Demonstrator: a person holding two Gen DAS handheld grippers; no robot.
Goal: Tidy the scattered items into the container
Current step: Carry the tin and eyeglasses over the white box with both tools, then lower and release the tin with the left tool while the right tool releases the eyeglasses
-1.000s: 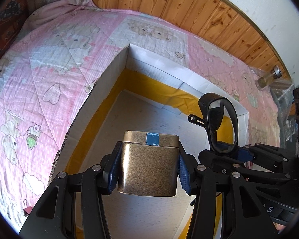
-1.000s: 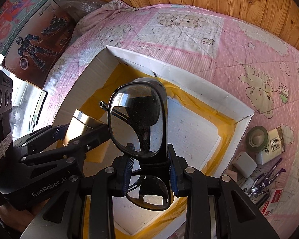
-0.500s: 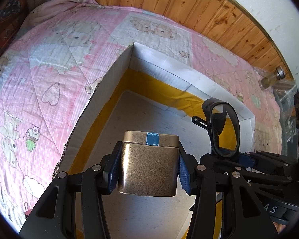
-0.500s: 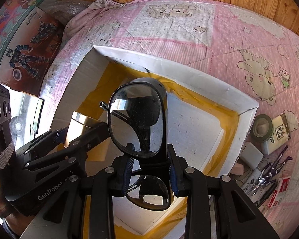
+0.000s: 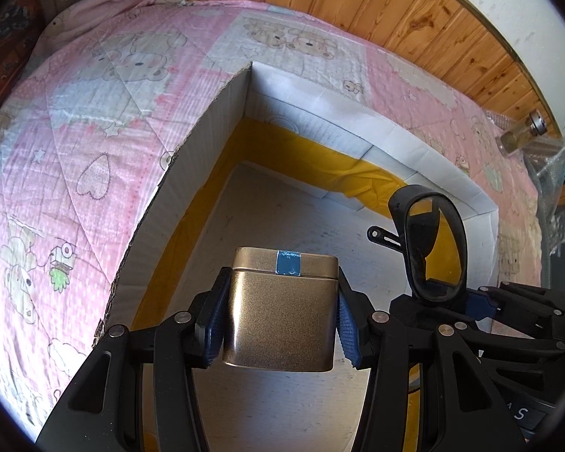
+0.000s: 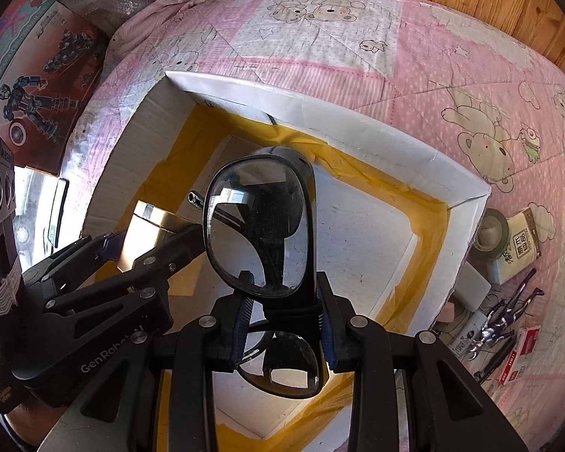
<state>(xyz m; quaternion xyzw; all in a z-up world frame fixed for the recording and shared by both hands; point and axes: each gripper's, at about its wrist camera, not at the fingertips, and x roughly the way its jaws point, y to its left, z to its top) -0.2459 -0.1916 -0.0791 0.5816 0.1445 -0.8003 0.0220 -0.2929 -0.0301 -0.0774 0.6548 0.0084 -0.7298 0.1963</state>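
My left gripper point(image 5: 280, 324) is shut on a gold tin point(image 5: 280, 312) with a blue tape strip, held above the floor of the white cardboard box point(image 5: 214, 120) with yellow tape inside. My right gripper point(image 6: 284, 329) is shut on black sunglasses point(image 6: 260, 226), also held over the box point(image 6: 376, 139). The sunglasses point(image 5: 429, 241) and right gripper show at the right of the left wrist view. The tin point(image 6: 158, 222) and left gripper point(image 6: 132, 248) show at the left of the right wrist view.
The box lies on a pink bear-print quilt point(image 5: 75, 143). Right of the box lie a tape roll point(image 6: 491, 231), a small carton point(image 6: 521, 239), a white block point(image 6: 471, 288), a toy figure point(image 6: 503, 318) and pens. A glass bottle point(image 5: 519, 135) lies far right. Wooden wall behind.
Both grippers have lowered and moved slightly forward over the box, holding their items. The box looks larger and nearer in both views.
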